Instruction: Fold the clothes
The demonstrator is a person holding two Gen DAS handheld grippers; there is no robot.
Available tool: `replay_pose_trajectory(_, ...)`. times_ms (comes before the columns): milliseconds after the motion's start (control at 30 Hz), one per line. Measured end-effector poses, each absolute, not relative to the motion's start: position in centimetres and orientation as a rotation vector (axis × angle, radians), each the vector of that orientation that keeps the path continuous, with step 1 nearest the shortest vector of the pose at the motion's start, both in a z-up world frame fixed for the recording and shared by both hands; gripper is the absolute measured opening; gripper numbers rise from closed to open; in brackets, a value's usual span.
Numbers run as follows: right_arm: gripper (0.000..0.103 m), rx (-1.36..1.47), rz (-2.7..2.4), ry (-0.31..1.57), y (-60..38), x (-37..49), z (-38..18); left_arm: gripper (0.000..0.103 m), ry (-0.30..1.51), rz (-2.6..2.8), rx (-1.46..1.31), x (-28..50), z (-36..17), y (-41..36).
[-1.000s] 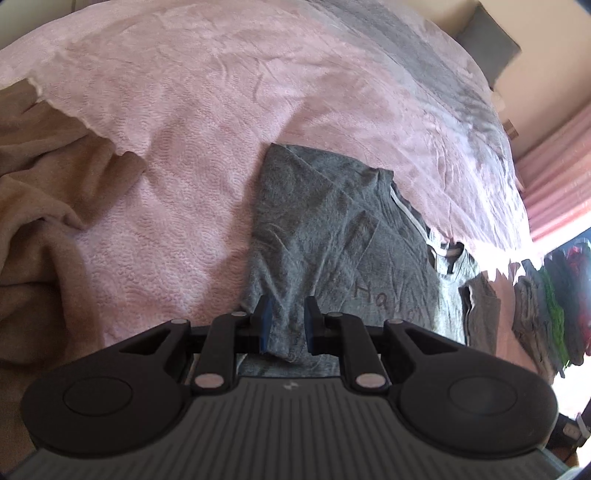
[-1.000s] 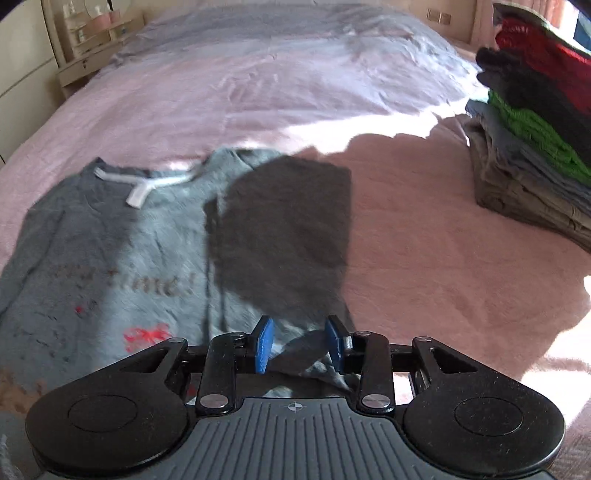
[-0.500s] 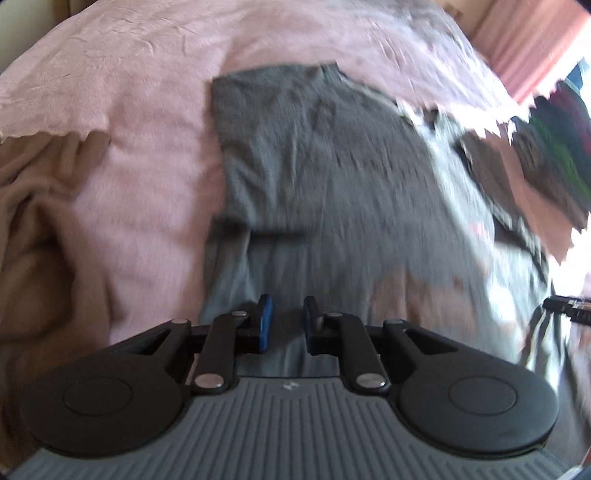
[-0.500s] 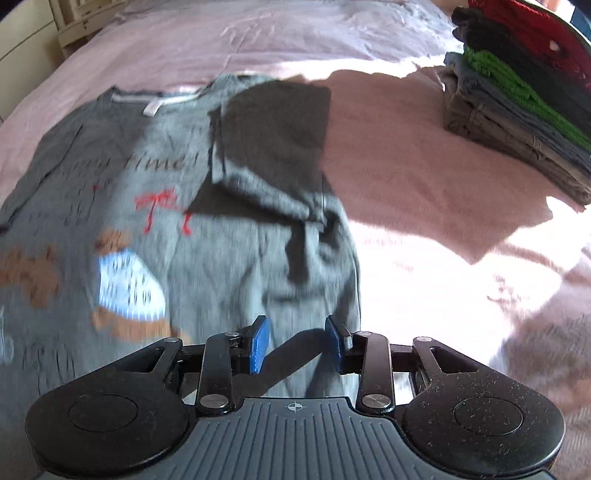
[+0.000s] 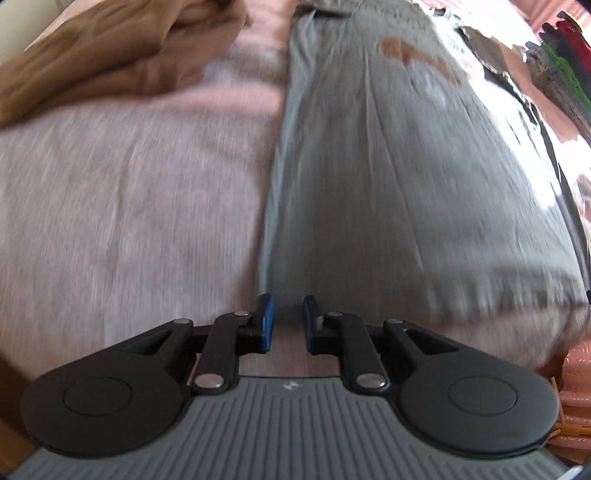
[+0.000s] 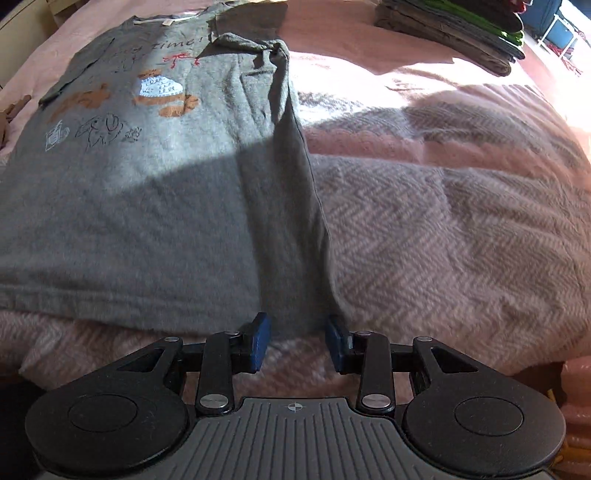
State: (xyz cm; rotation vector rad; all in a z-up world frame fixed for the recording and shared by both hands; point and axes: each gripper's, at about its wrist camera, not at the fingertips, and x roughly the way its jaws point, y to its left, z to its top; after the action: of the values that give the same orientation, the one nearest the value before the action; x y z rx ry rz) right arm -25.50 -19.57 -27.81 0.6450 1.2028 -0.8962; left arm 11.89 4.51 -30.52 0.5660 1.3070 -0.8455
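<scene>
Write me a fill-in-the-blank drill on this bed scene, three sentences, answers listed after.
1. The T-shirt spread on the bedspread is mainly ____ in colour.
2. In the right wrist view, the pile of folded clothes lies at the top ____ of the picture.
3. The pads on the fingers of the right gripper are coloured ____.

Missing words: grey; right; blue
</scene>
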Motion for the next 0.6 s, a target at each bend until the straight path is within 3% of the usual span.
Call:
replay_pose_trajectory(133,0.041,0.668,-0.899,1.2,-17.3,-27.4,-25.5,0.017,1.291,-0.809,0.555,9.1,-27.2,6.3)
replay_pose_trajectory(167,0.047,0.679,-0.894,1.173,-16.8,-27.8,-24.6,0.021,1.271,-0.814,0.547,8.5,-26.1,6.4)
replay_pose_trajectory(200,0.071,0.69,-0.89,1.143,-16.4,-28.1,-23.6,0.023,1.249,-0.818,0.539,7.9,-24.9,6.4)
replay_pose_trajectory(233,0.082,0.701,-0.887,1.102,-16.1,-28.4,-22.4,0.027,1.227,-0.822,0.532,7.3,-23.6,6.3)
replay_pose_trajectory(267,0.086,0.706,-0.877,1.054,-15.8,-28.7,-21.1,0.032,1.206,-0.829,0.525,6.7,-22.5,6.3)
replay_pose_trajectory(600,0.086,0.638,-0.814,0.97,-12.8,-28.1,-15.1,0.047,1.04,-0.884,0.504,1.5,-14.3,6.1)
